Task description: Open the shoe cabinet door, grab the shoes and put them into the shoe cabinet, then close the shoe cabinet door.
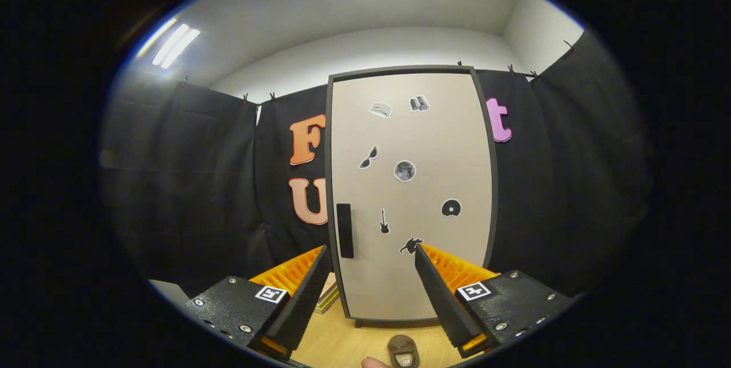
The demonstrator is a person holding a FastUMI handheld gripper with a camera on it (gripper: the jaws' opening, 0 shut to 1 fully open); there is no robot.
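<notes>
A tall shoe cabinet point(411, 191) with a pale door in a dark frame stands straight ahead on the wooden floor, its door shut. A dark vertical handle point(344, 230) sits low on the door's left edge, and several small stickers dot the door. My gripper point(371, 251) is open, its fingertips point(321, 254) apart with nothing between them, held some way short of the door with the handle just beyond the left finger. A brown shoe point(402, 351) lies on the floor low between the fingers, with a fingertip of a person's hand point(374, 363) beside it.
Black cloth walls close in the booth on both sides of the cabinet. A flat stack of book-like things point(328, 294) lies on the wooden floor point(342, 345) just left of the cabinet's foot, partly behind the left finger.
</notes>
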